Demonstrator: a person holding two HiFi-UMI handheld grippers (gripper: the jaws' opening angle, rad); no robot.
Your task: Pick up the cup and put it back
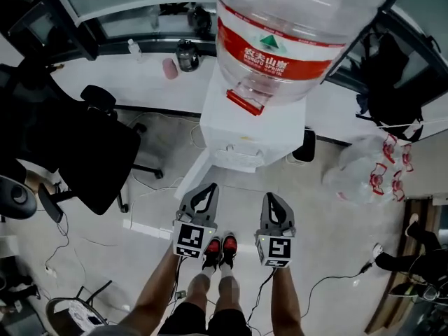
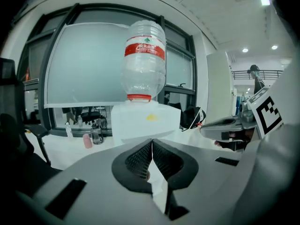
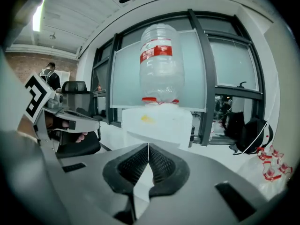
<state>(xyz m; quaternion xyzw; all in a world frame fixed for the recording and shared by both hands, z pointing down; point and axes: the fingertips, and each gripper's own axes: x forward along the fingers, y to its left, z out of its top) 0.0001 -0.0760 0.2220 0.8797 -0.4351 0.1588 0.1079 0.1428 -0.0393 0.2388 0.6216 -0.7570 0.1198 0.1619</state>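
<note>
A small pink cup [image 1: 170,68] stands on the long white counter [image 1: 140,89] by the window, next to a dark lidded jar [image 1: 187,55] and a small clear bottle [image 1: 133,47]. In the left gripper view the pink cup [image 2: 87,141] shows far off at lower left. My left gripper [image 1: 208,187] and right gripper [image 1: 270,197] are held side by side over the floor, short of the white water dispenser [image 1: 245,124]. Both are shut with nothing between the jaws, as seen at the left gripper [image 2: 152,142] and the right gripper [image 3: 148,146].
The dispenser carries a large upturned water bottle [image 1: 294,19]. A black office chair [image 1: 98,152] stands to the left. A plastic bag of bottles [image 1: 364,170] and a dark backpack [image 1: 392,82] are at the right. Cables [image 1: 63,236] trail on the floor.
</note>
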